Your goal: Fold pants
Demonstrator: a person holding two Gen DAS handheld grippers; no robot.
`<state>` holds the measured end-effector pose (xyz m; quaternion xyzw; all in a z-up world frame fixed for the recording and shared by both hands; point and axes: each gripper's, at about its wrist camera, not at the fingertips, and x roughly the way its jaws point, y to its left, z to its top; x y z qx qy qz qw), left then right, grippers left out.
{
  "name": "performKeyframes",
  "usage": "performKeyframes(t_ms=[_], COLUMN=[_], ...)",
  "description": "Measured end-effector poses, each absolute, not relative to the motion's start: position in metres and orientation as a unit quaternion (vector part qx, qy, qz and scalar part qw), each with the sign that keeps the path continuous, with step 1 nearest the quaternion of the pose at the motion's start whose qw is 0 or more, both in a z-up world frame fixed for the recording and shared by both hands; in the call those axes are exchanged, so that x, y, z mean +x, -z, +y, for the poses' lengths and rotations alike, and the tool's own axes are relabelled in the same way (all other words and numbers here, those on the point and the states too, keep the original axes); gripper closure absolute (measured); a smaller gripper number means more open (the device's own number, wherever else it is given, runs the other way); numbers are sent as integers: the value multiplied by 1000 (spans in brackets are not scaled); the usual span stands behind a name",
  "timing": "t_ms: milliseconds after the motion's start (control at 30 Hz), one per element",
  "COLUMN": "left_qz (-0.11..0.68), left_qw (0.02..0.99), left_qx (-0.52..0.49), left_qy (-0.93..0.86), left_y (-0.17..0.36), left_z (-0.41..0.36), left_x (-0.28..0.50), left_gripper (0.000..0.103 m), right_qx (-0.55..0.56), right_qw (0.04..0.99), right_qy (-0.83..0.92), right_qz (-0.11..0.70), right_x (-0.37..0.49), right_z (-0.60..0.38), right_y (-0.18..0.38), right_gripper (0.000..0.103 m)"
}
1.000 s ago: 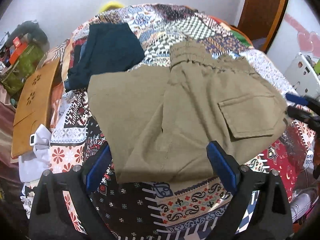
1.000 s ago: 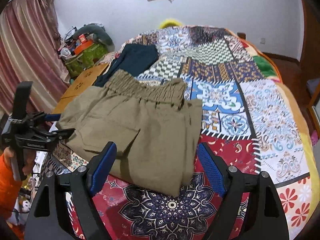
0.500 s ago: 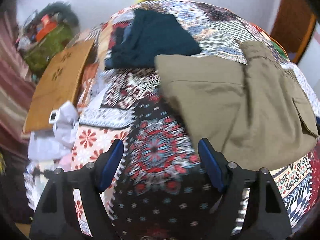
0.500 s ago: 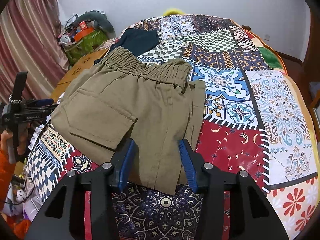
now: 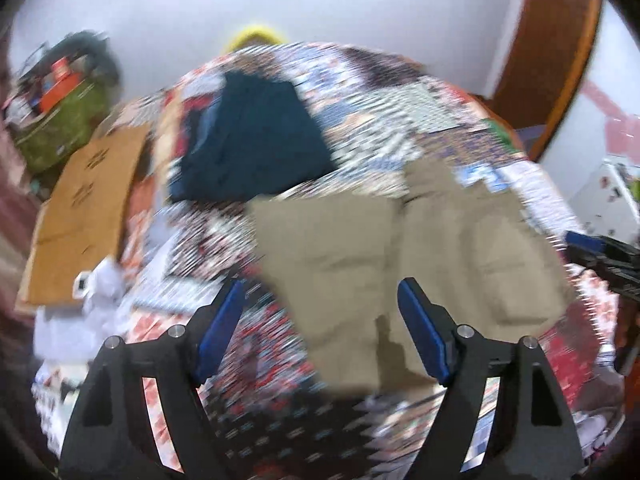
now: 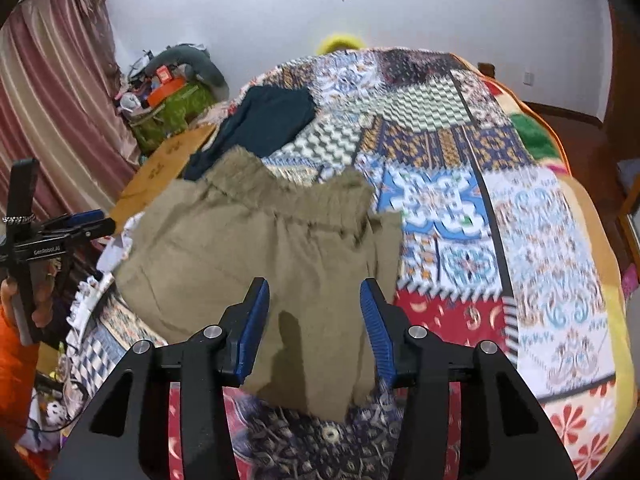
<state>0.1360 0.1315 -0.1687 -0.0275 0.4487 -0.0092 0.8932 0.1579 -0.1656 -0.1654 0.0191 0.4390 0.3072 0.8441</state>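
Note:
Olive-khaki pants [image 6: 256, 264] lie folded on the patchwork bedspread [image 6: 540, 240], elastic waistband at the far side. They also show in the blurred left wrist view [image 5: 400, 272]. My right gripper [image 6: 314, 320] is open and empty, its blue pads standing over the pants' near edge. My left gripper [image 5: 320, 328] is open and empty, hovering near the pants' left near corner; it also shows at the left edge of the right wrist view [image 6: 80, 220]. The right gripper shows at the right edge of the left wrist view [image 5: 600, 252].
A folded dark teal garment [image 6: 264, 124] lies beyond the pants. A brown wooden board [image 5: 84, 216] and white cloth [image 5: 100, 292] sit at the bed's left side. A green bag with clutter [image 6: 172, 112] stands by the curtain [image 6: 52, 120].
My left gripper swung left off the pants, then back toward them. My right gripper moved in over the pants' near edge and narrowed its opening.

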Motion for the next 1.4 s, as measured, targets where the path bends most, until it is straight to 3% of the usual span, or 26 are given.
performKeyframes(t_ms=[200, 333, 400, 767, 833, 900, 1133, 1400], left_qz=[447, 497, 515, 492, 490, 490, 495, 482], left_qw=[890, 862, 851, 865, 866, 868, 865, 871], left_qx=[-13, 17, 13, -48, -58, -49, -72, -97], left_qy=[87, 102, 102, 84, 83, 60, 36, -3], left_y=[173, 210, 232, 227, 226, 224, 224, 216], left_z=[81, 61, 61, 119, 128, 135, 157, 176], left_x=[173, 196, 200, 157, 150, 140, 131, 147], left_gripper=[24, 24, 17, 10, 10, 10, 10, 10], right_qx=[8, -9, -12, 7, 1, -14, 57, 59], right_qw=[836, 817, 813, 817, 819, 828, 817, 833], right_qy=[-339, -357, -352, -341, -336, -303, -275, -268], right_qz=[431, 453, 464, 466, 465, 472, 503, 480], right_x=[173, 179, 182, 163, 157, 152, 158, 167], right_z=[-136, -115, -114, -153, -159, -166, -199, -192], right_y=[160, 180, 195, 203, 202, 205, 212, 194], right_gripper=[58, 58, 49, 46, 42, 29, 29, 26])
